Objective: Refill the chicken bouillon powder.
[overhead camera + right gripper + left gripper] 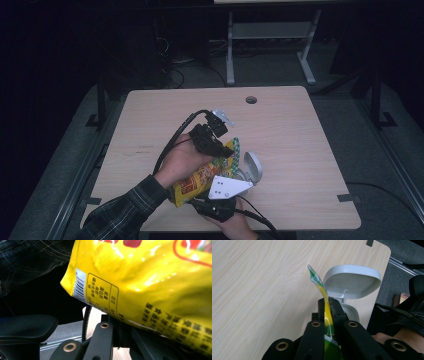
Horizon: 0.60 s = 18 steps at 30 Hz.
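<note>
Right near the front middle of the wooden table (150, 115), a yellow snack bag (197, 181) is held up between two grippers. Just beside it sits a small white box (347, 308) with its lid (352, 281) flipped open; what is inside is hidden. The left gripper (329, 305) pinches the bag's green and yellow top edge (317, 281) flat between its jaws. The right gripper (118, 322) sits under the bag's bottom, but I cannot tell if its jaws are closed. A plaid sleeve (122, 210) comes in from the bottom left.
</note>
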Motion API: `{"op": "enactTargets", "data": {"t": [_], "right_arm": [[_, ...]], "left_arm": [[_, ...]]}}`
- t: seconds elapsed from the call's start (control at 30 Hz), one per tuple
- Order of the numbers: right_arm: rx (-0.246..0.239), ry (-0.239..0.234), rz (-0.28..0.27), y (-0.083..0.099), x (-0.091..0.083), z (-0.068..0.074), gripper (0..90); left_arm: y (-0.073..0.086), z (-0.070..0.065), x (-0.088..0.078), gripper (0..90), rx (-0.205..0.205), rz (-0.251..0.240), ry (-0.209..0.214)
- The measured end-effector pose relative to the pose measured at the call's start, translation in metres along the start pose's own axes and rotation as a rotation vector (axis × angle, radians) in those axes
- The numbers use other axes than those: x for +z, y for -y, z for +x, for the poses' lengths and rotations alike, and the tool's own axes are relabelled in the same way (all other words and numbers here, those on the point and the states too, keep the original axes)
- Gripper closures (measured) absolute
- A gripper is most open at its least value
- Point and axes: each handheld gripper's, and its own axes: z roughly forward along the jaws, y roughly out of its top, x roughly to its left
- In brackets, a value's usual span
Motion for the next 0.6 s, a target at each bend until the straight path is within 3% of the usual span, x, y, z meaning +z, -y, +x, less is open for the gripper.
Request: {"op": "enactTargets", "data": {"t": [0.6], "right_arm": [[0.002,-0.003,-0.001,-0.0001,-0.0007,-0.001,90.0]], "left_arm": [[-0.0017,-0.0007,0.001,89.7,0.001,0.003,-0.006]]}}
